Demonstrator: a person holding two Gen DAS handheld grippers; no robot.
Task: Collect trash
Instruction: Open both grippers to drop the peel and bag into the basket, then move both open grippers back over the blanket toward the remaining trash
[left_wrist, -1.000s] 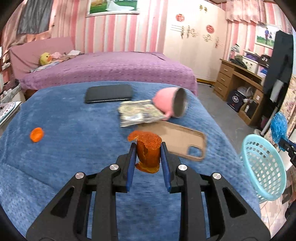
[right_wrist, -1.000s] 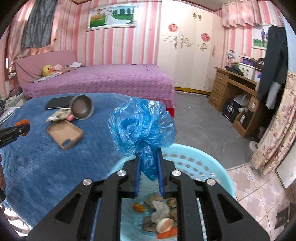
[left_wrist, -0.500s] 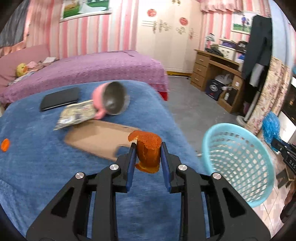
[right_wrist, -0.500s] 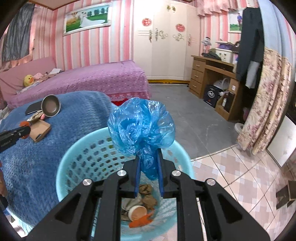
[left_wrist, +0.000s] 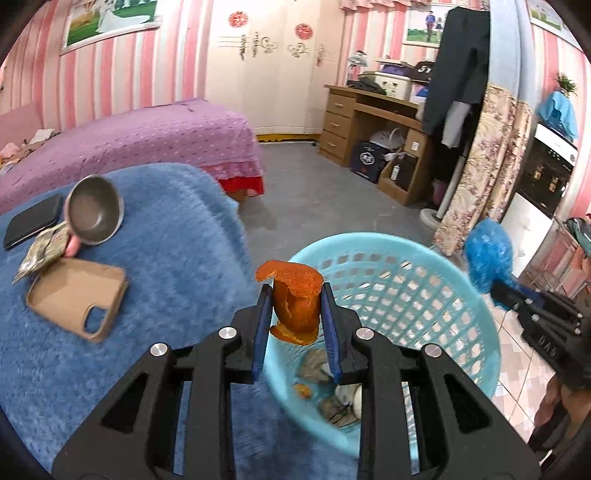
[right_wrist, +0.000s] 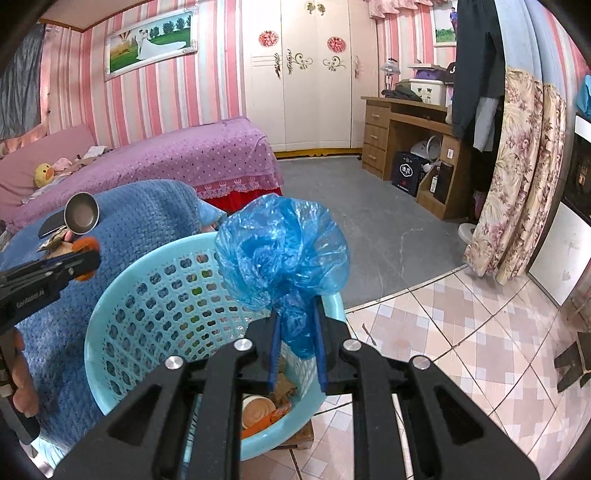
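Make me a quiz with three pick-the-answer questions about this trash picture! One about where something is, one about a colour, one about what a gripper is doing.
1. Where does the phone case lie?
A. in the basket
B. on the blue blanket
C. on the floor tiles

2. What colour is the laundry-style basket?
A. light blue
B. pink
C. brown

3. What is the left gripper doing?
A. hanging open with nothing in it
B. pinching an orange peel
C. squeezing the metal cup

Answers:
1 B: the case rests flat on the blue blanket beside the metal cup.
2 A: its holed wall is light blue in both views.
3 B: the orange peel sits clamped between its fingers, over the basket's rim.
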